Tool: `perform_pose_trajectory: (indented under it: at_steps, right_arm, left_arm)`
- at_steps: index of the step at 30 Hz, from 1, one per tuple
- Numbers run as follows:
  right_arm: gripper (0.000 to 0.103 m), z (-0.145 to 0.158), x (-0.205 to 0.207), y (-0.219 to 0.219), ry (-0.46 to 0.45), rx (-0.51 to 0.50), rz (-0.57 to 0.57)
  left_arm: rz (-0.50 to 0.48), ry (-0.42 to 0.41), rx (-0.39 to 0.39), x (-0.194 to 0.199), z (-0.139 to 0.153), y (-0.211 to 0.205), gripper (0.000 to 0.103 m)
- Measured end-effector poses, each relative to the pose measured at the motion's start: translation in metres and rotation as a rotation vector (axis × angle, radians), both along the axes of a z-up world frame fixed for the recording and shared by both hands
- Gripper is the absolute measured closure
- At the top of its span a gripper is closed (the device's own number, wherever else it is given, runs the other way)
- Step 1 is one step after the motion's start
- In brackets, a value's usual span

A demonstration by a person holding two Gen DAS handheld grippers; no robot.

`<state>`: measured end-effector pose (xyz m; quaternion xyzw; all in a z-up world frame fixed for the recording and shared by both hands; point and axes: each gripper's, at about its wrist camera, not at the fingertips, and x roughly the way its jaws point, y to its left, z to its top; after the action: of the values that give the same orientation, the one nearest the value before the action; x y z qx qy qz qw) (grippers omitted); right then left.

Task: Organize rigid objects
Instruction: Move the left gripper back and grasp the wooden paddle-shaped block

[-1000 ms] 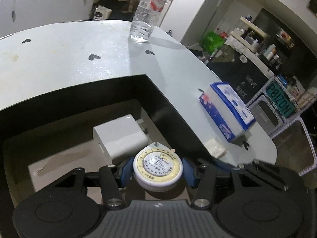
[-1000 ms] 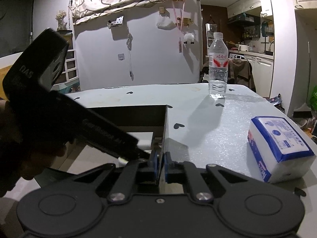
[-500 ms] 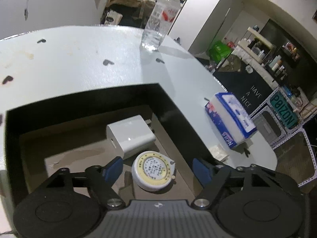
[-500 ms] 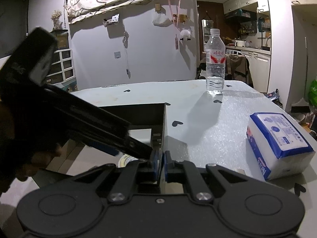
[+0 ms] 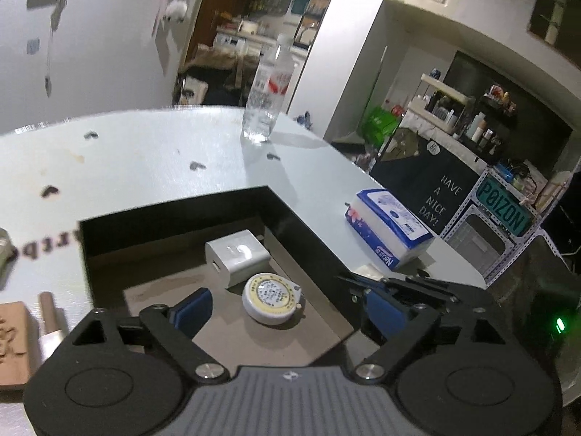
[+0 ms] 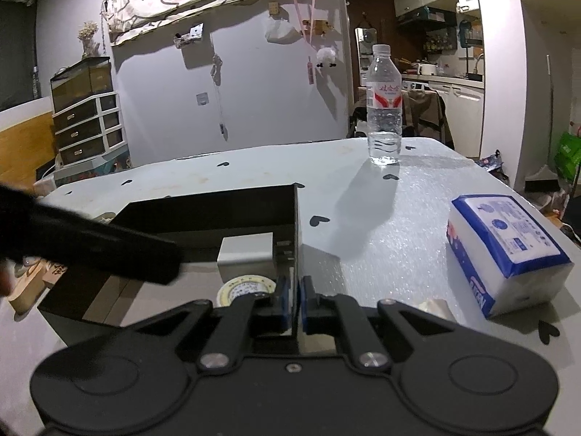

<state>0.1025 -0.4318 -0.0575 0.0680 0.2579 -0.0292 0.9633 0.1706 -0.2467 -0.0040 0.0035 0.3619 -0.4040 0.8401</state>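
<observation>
Left gripper (image 5: 287, 312): jaws opening wide, nothing between the pads; tape measure (image 5: 271, 297) lies flat on the box floor just ahead of them, free of both pads. Step in hand, by the look of it, is the release & back-out. To do it well: let the jaws get fully clear before the gripper moves off, lift up and back w/o sweeping a finger (image 5: 192, 307) across the round case, since it's light and looks likely to slide or flip on the cardboard liner.

Right gripper (image 6: 293, 303): jaws closed on the thin right wall of the black box (image 5: 174, 214), pinching it to steady the box. Best to keep that pinch square and not twist, or the wall may bend and tip the contents.

White charger (image 5: 236, 254) sits just behind the tape measure, touching or nearly so; can't tell which. Both are in the box's near-right part, so room is left for more.

Left of the box on the worktop (image 5: 145, 152): a wooden piece (image 5: 12, 341) and a small metal cylinder (image 5: 49, 323), probably next to go in.

Further off: tissue pack (image 5: 390, 232) to the right, water bottle (image 5: 268, 98) upright at the far edge, both well apart from the box
</observation>
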Motion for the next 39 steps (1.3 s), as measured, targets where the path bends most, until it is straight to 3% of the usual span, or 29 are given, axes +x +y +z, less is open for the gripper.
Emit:
perform_pose_trajectory:
  at_steps: [8, 17, 29, 39]
  right_arm:
    - [0.097, -0.001, 0.0, 0.0, 0.004, 0.017, -0.021]
    - [0.097, 0.0, 0.0, 0.005, 0.008, 0.011, -0.053]
    - [0.097, 0.0, 0.001, 0.007, 0.012, 0.014, -0.073]
    - [0.096, -0.001, 0.003, 0.008, 0.014, 0.012, -0.077]
  left_arm:
    - [0.058, -0.175, 0.008, -0.042, 0.005, 0.04, 0.001]
    - [0.195, -0.264, 0.002, -0.07, -0.001, 0.088, 0.0]
    - [0.477, -0.268, 0.029, -0.071, -0.021, 0.152, 0.0]
    - [0.633, -0.25, 0.073, -0.059, -0.032, 0.181, 0.0]
